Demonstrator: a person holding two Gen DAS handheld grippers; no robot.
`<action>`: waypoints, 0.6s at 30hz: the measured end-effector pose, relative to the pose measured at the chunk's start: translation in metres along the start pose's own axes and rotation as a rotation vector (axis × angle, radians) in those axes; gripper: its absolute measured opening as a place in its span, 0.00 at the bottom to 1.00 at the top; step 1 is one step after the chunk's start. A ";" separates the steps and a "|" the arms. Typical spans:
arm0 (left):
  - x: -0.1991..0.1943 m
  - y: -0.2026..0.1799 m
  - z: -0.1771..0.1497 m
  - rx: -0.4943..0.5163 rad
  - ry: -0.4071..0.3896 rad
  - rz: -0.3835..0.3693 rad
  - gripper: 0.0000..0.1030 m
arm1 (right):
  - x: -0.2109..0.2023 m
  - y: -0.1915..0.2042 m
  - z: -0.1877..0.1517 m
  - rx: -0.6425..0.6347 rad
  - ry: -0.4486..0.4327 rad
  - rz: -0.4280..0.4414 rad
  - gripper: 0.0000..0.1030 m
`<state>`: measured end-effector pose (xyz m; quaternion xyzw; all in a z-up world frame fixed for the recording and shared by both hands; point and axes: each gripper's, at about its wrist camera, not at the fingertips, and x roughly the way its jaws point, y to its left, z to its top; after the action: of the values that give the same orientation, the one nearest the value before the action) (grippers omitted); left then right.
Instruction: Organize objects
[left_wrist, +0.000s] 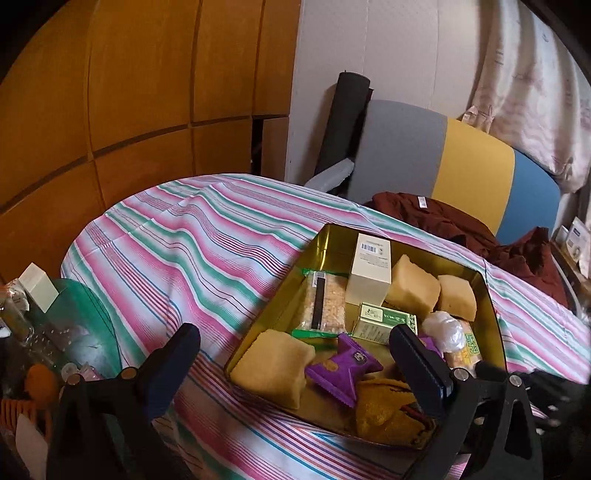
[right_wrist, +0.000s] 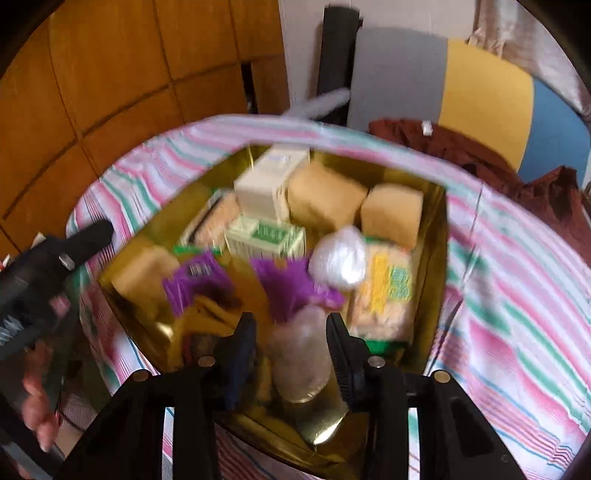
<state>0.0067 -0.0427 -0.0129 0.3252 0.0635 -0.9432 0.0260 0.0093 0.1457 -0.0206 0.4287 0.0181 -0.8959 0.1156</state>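
Beyond the work I see orange wooden cabinet panels (left_wrist: 129, 92), a rolled black mat (left_wrist: 345, 118) leaning on the white wall (left_wrist: 388, 48), a grey, yellow and blue cushion (left_wrist: 472, 173), and a crumpled maroon garment (left_wrist: 443, 221).

I see the gold tin (left_wrist: 325, 242) on the striped cloth, packed: cream box (left_wrist: 371, 271) upright at the back, three tan sponge blocks (left_wrist: 413, 288), green carton (left_wrist: 384, 323), purple wrappers (left_wrist: 341, 369), cracker packs (left_wrist: 321, 301). Clear plastic bottle (right_wrist: 301, 363) lies near the front edge, blurred.
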 end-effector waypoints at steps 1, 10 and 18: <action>-0.001 0.001 0.000 -0.009 -0.003 0.002 1.00 | -0.008 0.001 0.003 -0.005 -0.024 -0.018 0.49; 0.000 0.005 -0.001 -0.069 0.035 0.005 1.00 | -0.034 0.000 0.009 0.021 -0.075 -0.185 0.63; 0.004 0.001 0.001 0.005 0.103 0.029 1.00 | -0.044 -0.005 0.012 0.114 -0.073 -0.249 0.63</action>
<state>0.0030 -0.0439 -0.0145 0.3743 0.0576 -0.9248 0.0354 0.0256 0.1569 0.0205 0.3960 0.0160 -0.9179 -0.0206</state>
